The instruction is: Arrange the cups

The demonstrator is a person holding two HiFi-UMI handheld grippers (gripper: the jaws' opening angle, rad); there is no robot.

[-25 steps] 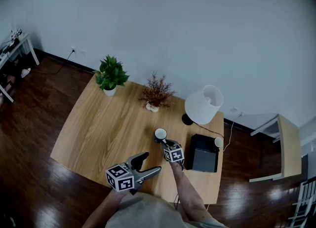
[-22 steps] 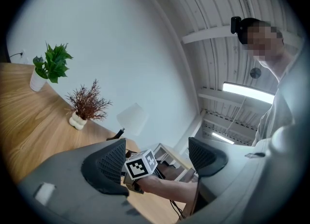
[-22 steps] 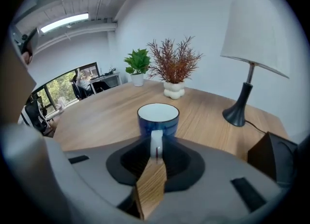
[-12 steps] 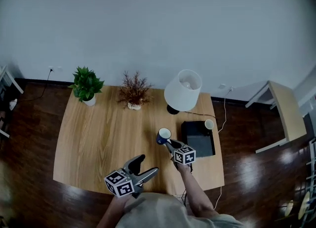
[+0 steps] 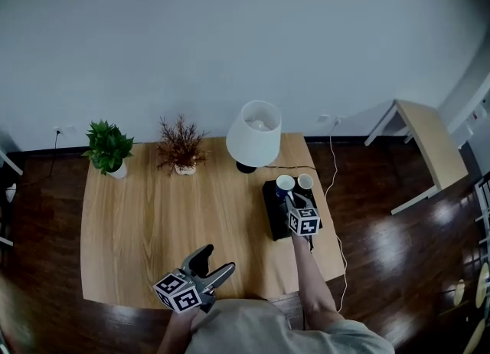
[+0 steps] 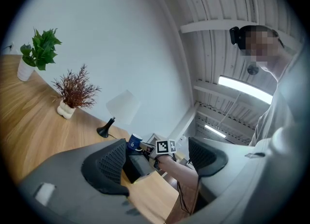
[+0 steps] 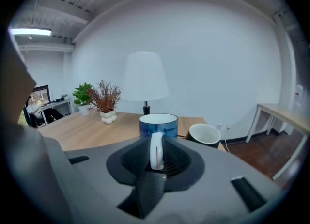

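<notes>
The right gripper [image 5: 293, 202] has its jaws clenched on the handle of the blue cup [image 5: 285, 183]. The cup is upright, with its handle pointing back along the jaws. It is over the upper edge of the box [image 5: 274, 218], at the right of the tabletop [image 5: 153, 222]; whether it rests there cannot be told. The second cup [image 5: 305, 181] stands just beside it, on its right. The left gripper [image 5: 208, 263], jaws released and empty, is well apart at lower centre, so placement likely falls to the right hand.

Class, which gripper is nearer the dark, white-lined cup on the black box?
Right. The right gripper, gripping the blue mug, is beside that cup; the left gripper hovers at the wooden table's near edge.
</notes>
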